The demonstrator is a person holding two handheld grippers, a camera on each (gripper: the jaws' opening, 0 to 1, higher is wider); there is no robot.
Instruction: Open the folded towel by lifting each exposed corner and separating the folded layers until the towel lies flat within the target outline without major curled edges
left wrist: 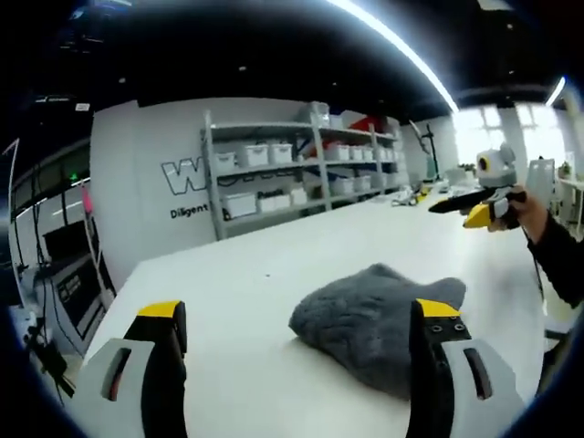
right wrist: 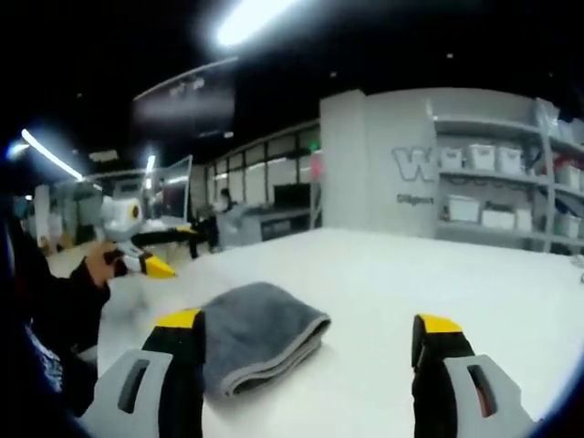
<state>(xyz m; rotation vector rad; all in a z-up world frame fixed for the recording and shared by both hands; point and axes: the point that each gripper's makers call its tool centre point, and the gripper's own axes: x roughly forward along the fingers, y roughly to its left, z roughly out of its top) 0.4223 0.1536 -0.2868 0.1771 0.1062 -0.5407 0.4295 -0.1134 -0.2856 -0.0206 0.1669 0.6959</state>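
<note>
White table [left wrist: 274, 274] runs out to far shelves [left wrist: 301, 164]. Left gripper [left wrist: 301, 315] hangs above the near edge, jaws wide apart and empty. Grey towel [left wrist: 374, 315] lies folded, bunched, right of centre. Right gripper [right wrist: 310, 328] gapes empty, the towel by its left jaw.

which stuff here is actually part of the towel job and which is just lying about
Part of the job:
- grey folded towel
- left hand-held gripper, jaws open
- right hand-held gripper, jaws open
- white table

Just lying about:
- shelving rack with white bins
- wall lettering
</note>
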